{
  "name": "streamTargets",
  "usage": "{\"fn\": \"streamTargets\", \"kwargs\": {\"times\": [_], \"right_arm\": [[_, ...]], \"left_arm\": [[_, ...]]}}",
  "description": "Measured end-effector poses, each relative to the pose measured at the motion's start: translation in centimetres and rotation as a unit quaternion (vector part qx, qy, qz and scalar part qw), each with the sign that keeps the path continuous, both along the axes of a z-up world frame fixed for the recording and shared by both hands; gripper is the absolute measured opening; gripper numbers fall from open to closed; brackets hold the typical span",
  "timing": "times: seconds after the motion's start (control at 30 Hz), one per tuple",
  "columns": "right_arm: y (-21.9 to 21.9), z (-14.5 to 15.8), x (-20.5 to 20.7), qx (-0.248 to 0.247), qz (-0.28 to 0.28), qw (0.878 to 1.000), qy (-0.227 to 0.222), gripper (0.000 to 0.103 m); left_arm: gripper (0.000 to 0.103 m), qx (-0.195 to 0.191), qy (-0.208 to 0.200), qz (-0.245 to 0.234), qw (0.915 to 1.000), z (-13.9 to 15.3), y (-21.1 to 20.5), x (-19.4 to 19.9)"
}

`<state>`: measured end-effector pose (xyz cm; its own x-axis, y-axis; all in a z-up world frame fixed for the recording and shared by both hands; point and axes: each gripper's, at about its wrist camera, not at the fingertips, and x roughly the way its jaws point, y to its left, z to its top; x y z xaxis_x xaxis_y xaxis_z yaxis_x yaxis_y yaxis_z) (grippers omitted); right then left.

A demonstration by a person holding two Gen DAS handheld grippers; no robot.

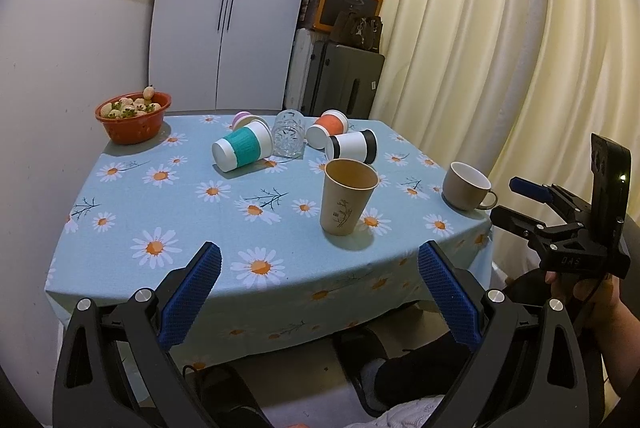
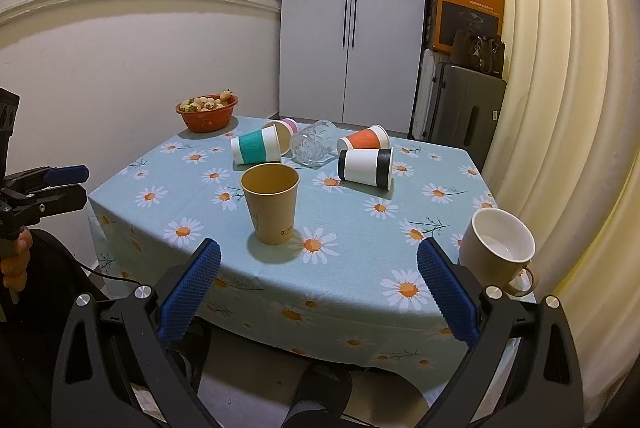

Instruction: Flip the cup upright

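Both the left tool (image 1: 318,294) and the right tool (image 2: 318,292) hang spread and empty off the worktop's (image 2: 360,256) near edge, while the black-banded cup (image 2: 366,167) lies sideways at the far middle, likely nearer the right.

Daisy-patterned light-blue tablecloth (image 1: 132,196)

- Right tool (image 2: 319,270): blue ribbed pads wide apart, empty, held short of the worktop (image 2: 360,292) with its daisy-print blue cloth.
- Upright tan paper cup (image 2: 271,202): near the front edge.
- Beige ceramic mug (image 2: 498,250): upright, front right corner.
- Teal-sleeved paper cup (image 2: 258,147), clear cut-glass tumbler (image 2: 312,144), orange-sleeved paper cup (image 2: 364,139), black-and-white paper cup (image 2: 366,168): lying on their sides.
- Red bowl of pale fruit (image 2: 208,114): far left corner.
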<state>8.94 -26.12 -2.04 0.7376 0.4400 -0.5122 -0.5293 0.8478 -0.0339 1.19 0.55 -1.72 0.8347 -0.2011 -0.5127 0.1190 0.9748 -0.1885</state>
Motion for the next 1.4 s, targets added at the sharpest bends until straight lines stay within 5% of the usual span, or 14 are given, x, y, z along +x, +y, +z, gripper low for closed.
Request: {"fn": "streamTargets", "kwargs": {"times": [1.4], "right_arm": [[0.21,0.32,-0.22,-0.001,0.002,1.000,0.001,0.098]], "left_arm": [[0.096,0.004,0.005,-0.001,1.0000,0.25,-0.17,0.07]]}}
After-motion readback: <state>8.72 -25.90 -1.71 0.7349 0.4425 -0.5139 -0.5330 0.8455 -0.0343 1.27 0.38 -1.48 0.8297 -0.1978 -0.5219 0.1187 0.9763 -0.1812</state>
